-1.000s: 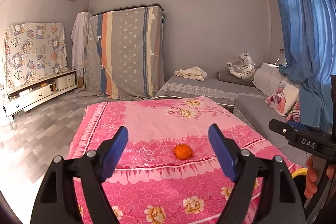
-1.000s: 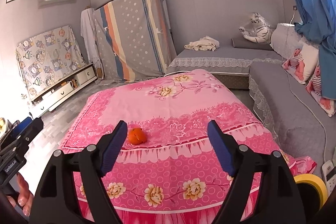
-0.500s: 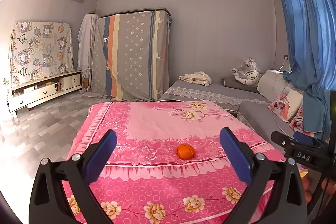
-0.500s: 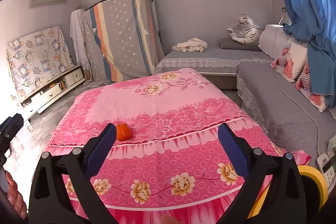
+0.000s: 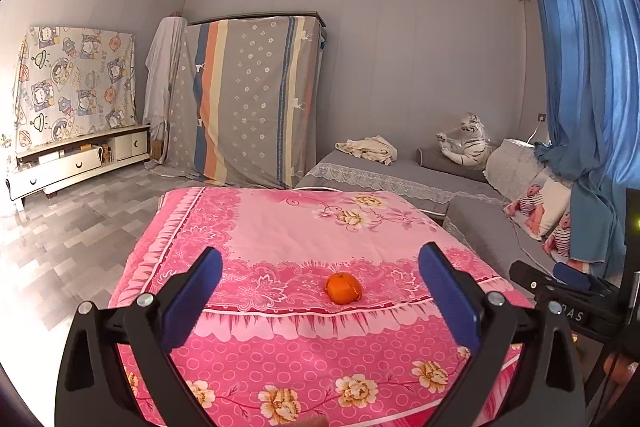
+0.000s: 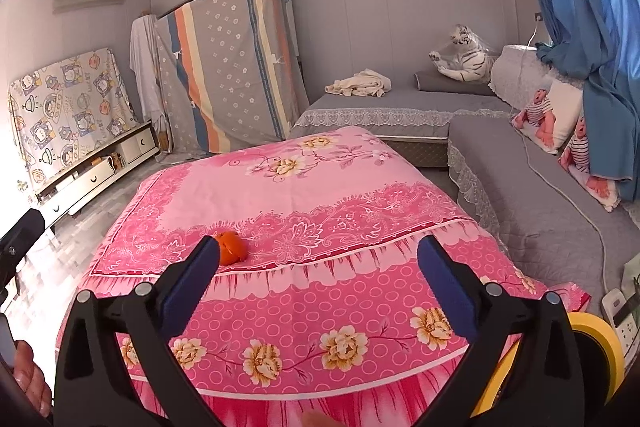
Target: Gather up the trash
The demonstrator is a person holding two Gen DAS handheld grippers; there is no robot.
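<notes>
- Your left claw [image 5: 320, 291] stands spread wide with nothing pinched; its jaws have just been opening, and the blue pads [image 5: 194, 293] touch nothing.
- Your right claw [image 6: 318, 287] is spread just as wide and empty; its jaws have just been opening too.
- The orange peel [image 5: 343, 287] lies on the pink flowered cloth [image 5: 280, 223], on its patterned band just above the white frill.
- In the left wrist view the peel sits at about 12 o'clock between the pads, farther off than both and slightly right of the midline.
- In the right wrist view the peel [image 6: 231, 247] shows at about 10 o'clock, just beyond the tip of the left pad [image 6: 192, 287], which hides its edge; whether they touch cannot be told.
- A yellow tape roll [image 6: 600, 355] shows at 4 o'clock in the right wrist view, behind the right finger.
</notes>
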